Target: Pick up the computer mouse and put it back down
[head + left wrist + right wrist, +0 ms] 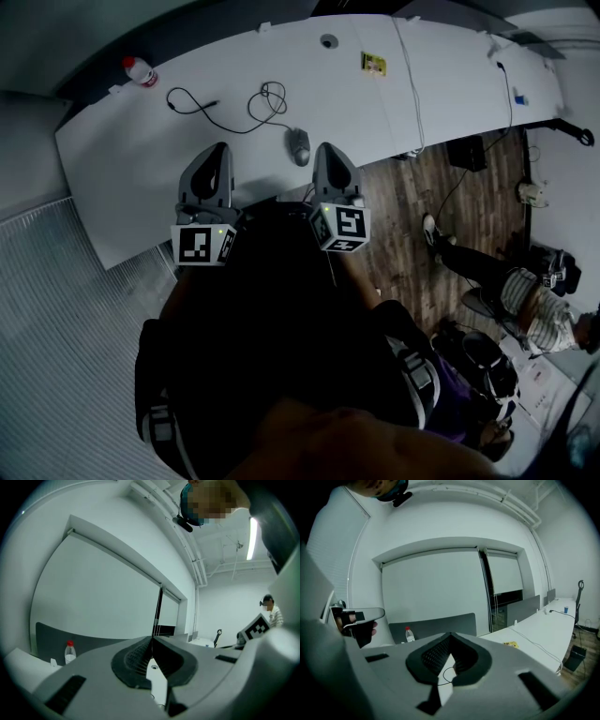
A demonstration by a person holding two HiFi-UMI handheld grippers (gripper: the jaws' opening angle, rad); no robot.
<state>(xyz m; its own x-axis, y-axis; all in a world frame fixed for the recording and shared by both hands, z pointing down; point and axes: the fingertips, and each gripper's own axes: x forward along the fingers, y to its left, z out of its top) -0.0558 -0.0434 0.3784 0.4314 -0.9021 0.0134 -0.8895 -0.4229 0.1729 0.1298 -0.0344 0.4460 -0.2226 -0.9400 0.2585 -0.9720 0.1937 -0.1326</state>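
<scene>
Table point(122, 178): long white desk that fills the upper part of the head view, seen from above; the mouse lies on it, close to the near edge
Left gripper point(219, 150): jaws pressed together with nothing between them, held over the desk's near edge, to the left of the mouse
Right gripper point(328, 148): jaws also closed and empty, just right of the mouse and not touching it
Computer mouse point(298, 146): grey, flat on the desk between the two gripper tips, nearer the right one
Mouse direction: long axis runs away from the person, leaning slightly left; the cabled nose faces the desk's far edge
Mouse handling: probably light and rigid, with a smooth shell that may slip; best pinched across its narrow sides at mid-body, jaws square to the long axis
Cable point(272, 98): thin black lead coiled in loops beyond the nose; likely to tug a little when the mouse is lifted
</scene>
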